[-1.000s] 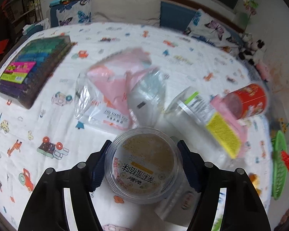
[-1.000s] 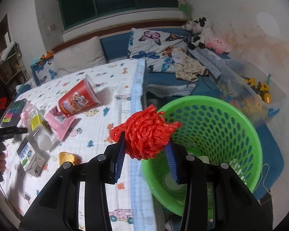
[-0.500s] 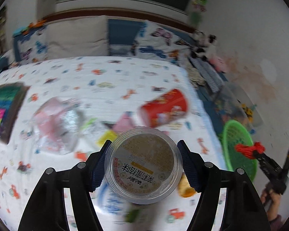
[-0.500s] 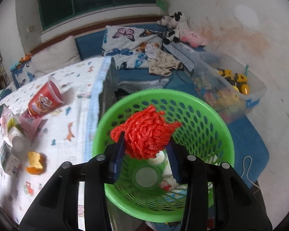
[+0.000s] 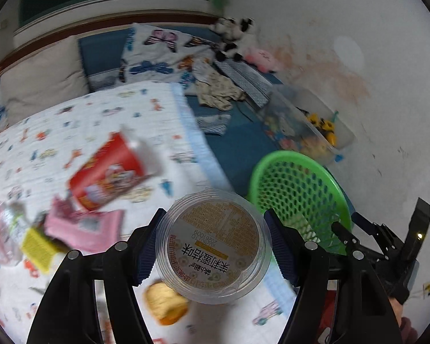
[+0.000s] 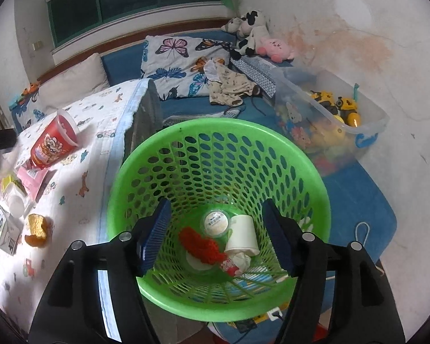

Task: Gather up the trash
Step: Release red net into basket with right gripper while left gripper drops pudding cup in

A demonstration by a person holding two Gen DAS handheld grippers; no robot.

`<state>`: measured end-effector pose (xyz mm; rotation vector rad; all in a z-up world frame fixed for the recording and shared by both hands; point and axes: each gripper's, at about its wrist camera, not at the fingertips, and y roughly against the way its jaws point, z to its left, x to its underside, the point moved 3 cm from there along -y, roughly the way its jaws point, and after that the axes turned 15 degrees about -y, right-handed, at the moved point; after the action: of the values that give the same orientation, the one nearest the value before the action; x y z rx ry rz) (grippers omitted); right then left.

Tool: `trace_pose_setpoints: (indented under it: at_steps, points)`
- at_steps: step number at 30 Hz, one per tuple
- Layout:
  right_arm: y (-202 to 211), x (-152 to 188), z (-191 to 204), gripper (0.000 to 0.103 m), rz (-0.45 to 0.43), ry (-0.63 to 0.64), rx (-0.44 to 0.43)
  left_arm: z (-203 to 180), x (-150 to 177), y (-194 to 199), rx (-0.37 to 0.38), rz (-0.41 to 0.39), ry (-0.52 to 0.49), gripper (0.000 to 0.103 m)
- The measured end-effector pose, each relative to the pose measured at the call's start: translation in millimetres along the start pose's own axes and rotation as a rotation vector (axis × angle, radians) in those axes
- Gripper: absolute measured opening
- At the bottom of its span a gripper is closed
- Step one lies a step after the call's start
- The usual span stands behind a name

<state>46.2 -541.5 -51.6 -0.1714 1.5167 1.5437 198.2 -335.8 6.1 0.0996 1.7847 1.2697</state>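
My left gripper [image 5: 213, 242] is shut on a clear plastic cup with a gold printed lid [image 5: 212, 245], held above the bed's right edge. The green mesh basket [image 5: 324, 172] stands on the floor to its right. My right gripper [image 6: 215, 236] is open and empty, right over the basket [image 6: 146, 172]. A red net ball [image 6: 200, 245] lies at the basket's bottom beside a white paper cup [image 6: 242, 236] and a small lidded cup [image 6: 215, 222]. The right gripper also shows in the left wrist view [image 5: 341, 230].
On the bed quilt [image 6: 100, 120] lie a red snack cup [image 6: 53, 144], a pink wrapper [image 6: 33, 176], a bread piece [image 6: 37, 229] and a small carton [image 6: 5, 230]. A clear toy bin [image 6: 367, 126] stands behind the basket. Pillows and plush toys lie at the back.
My right gripper moved over the basket, opened and dropped the red net ball in. My left gripper swung right with the cup, from over the bed toward the basket.
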Motion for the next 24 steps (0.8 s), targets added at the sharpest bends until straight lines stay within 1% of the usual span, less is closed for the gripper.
trace_pose_setpoints:
  at_steps: [3, 6, 14, 16, 21, 23, 24]
  points:
    - [7, 2, -7, 0.072, -0.005, -0.015, -0.006, -22, -8, -17, 0.025, 0.014, -0.029, 0.067]
    - [12, 5, -14, 0.072, -0.006, -0.025, -0.008, -41, -14, -33, 0.051, 0.031, -0.051, 0.067]
    - [22, 15, -31, 0.074, -0.006, -0.044, 0.003, -71, -17, -65, 0.093, 0.07, -0.075, 0.067]
    - [23, 16, -34, 0.074, -0.005, -0.048, 0.006, -78, -18, -73, 0.114, 0.076, -0.078, 0.067]
    - [25, 20, -39, 0.074, -0.003, -0.053, 0.009, -91, -17, -91, 0.128, 0.096, -0.088, 0.069]
    - [27, 22, -41, 0.074, -0.002, -0.057, 0.008, -96, -16, -94, 0.133, 0.094, -0.09, 0.08]
    - [27, 23, -42, 0.075, -0.002, -0.059, 0.008, -98, -15, -96, 0.131, 0.089, -0.093, 0.082]
